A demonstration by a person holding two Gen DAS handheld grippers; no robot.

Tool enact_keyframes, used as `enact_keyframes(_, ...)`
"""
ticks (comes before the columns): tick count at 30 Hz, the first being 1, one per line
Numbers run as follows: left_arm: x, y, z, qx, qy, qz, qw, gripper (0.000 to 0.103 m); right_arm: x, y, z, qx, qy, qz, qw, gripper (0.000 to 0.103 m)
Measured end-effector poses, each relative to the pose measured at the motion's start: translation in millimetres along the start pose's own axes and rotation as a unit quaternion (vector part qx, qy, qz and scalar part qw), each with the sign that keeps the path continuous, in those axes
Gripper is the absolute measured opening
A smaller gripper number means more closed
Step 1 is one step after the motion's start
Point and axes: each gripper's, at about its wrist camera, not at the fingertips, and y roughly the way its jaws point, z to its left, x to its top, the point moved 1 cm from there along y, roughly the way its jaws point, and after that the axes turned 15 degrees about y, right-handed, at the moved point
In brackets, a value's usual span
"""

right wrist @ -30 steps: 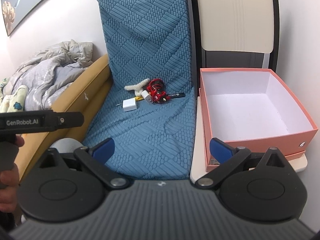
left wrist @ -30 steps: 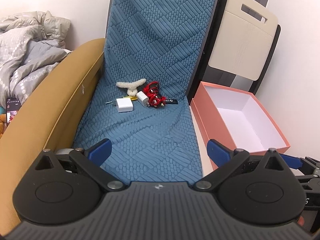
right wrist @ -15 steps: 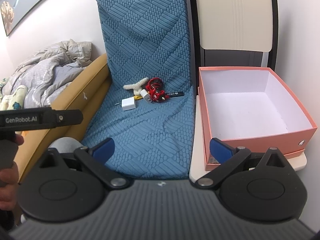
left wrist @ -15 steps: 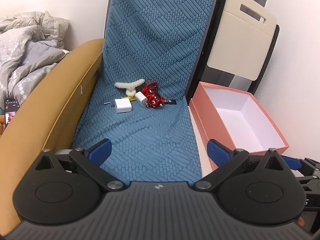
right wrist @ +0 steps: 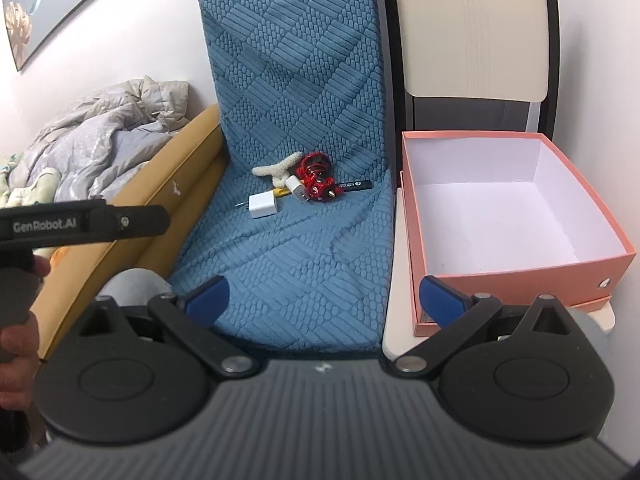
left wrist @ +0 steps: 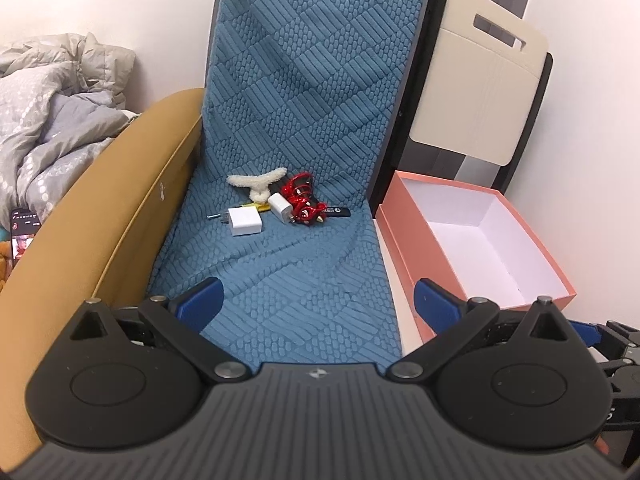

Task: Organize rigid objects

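Note:
A small pile lies at the back of the blue quilted seat [left wrist: 280,280]: a square white charger [left wrist: 244,221], a smaller white plug [left wrist: 280,213], a red metal piece [left wrist: 302,200], a cream fuzzy hair clip [left wrist: 258,182] and a black marker [left wrist: 336,211]. The pile also shows in the right wrist view, with the charger [right wrist: 262,205] and red piece [right wrist: 316,180]. An empty pink box [right wrist: 520,264] with a white inside stands right of the seat. My left gripper [left wrist: 316,300] and right gripper [right wrist: 324,298] are both open, empty and well short of the pile.
A tan padded armrest [left wrist: 100,220] runs along the seat's left side, with a grey duvet [left wrist: 48,120] beyond. A cream folding chair back [left wrist: 480,92] leans on the wall behind the box. A phone [left wrist: 22,232] lies at the far left.
Both grippers have edged slightly forward toward the seat; the pile looks a little closer. Nothing was gripped or moved.

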Motion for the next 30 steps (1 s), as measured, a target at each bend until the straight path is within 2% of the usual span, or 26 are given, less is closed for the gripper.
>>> enact_keyframes(10, -6.1, 21.4, -0.2, 0.004, -0.003, 0.009, 0.9999, 0.103, -1.9, 8.6, -6.1, 0.012, 0.011, 0.003, 1.000, 0.103)
enact_keyframes(17, -6.3, 47.9, 4.5, 0.003, 0.002, 0.006, 1.0000, 0.103, -0.6, 33.4, -14.8, 0.015, 0.024, 0.008, 1.000, 0.103)
enact_keyframes(21, -1.8, 66.7, 8.5, 0.003, 0.001, 0.009, 1.0000, 0.103, 2.6, 50.2, -20.6, 0.021, 0.035, 0.013, 0.999, 0.103)
enact_keyframes(30, 2.3, 130.5, 23.3, -0.002, -0.013, 0.022, 0.9997, 0.103, 12.4, 94.0, -20.8, 0.033, 0.010, 0.008, 0.999, 0.103)
